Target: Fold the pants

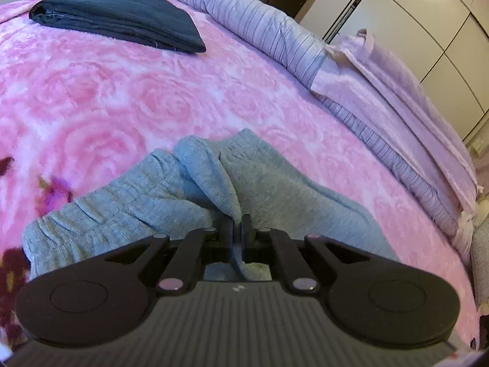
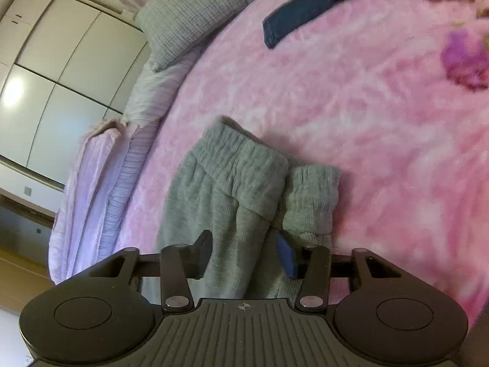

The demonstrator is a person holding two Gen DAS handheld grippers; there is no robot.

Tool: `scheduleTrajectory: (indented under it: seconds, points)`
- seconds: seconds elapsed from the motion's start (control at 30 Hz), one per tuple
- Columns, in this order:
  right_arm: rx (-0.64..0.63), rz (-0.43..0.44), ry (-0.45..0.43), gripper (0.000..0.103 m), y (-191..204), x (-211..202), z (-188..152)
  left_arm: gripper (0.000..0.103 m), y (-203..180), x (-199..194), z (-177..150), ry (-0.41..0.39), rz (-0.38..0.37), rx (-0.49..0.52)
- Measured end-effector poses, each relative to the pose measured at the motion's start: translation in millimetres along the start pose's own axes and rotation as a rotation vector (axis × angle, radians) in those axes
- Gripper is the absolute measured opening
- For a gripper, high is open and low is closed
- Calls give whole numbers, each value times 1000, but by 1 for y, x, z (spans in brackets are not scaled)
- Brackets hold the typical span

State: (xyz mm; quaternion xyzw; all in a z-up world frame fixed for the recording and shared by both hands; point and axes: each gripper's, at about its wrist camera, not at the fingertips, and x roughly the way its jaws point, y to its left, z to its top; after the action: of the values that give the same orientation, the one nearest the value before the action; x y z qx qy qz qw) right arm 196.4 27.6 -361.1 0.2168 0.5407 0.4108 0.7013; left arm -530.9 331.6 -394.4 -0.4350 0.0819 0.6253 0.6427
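No readable brand or text anywhere, just a tiny pale mark on the ribbed body of the left gripper (image 1: pixel 237 224) and a little compass-like crosshair symbol on the right gripper (image 2: pixel 244 252); neither spells anything out.

The grey pants (image 2: pixel 241 189) are a soft, knit sweatpant fabric with a gathered, ribbed elastic waistband, lying bunched on a fluffy pink blanket (image 1: pixel 122 101) with a swirly rose pattern. In the left wrist view the left tongs are pressed together, pinching a raised fold of that grey fabric (image 1: pixel 214 177). In the right wrist view the right tongs are spread wide, one finger on each side of a leg of the pants, not squeezing it.

Further back in the left view there's a neatly folded dark garment (image 1: pixel 119 15), smooth and flat, and a pleated lilac duvet (image 1: pixel 259 21) along the bed edge. The right view shows a grey waffle-textured pillow (image 2: pixel 189 15) and a bit of blue denim (image 2: pixel 302 3).
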Motion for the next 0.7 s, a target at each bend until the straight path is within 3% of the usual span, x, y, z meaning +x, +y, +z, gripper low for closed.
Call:
scheduleTrajectory:
  seconds: [0.07,0.13,0.2,0.33,0.4,0.5,0.53,0.57,0.63,0.7]
  points:
    - [-26,10,-9,0,2,9,2,2,-1,6,1,11,-3,6]
    - [-74,12,-26,0,10,8,7,2,-5,8,11,23,-5,21]
    - [-112,44,-60,0,23,-5,14,2,-9,-5,25,-18,-42,21]
    - [-145,142,-131,0,36,-48,22,2,-12,-70,29,-133,-110,104]
    - [-137,98,-104,0,22,-56,17,3,5,-97,8,-172,-104,122]
    - [-137,-87,-11,0,-12,-38,1,3,38,-93,-36,-65,-44,108]
    - [-116,-106,3,0,-23,-33,-2,3,48,-86,-48,-29,-30,84]
    - [-81,-68,-11,0,-31,-32,-3,3,54,-85,-54,-27,-50,49]
    - [-59,-60,-18,0,-28,-34,-1,10,59,-91,-53,-53,-95,-3]
    - [-78,-79,-13,0,-19,-33,1,29,63,-94,-45,-71,-129,-65]
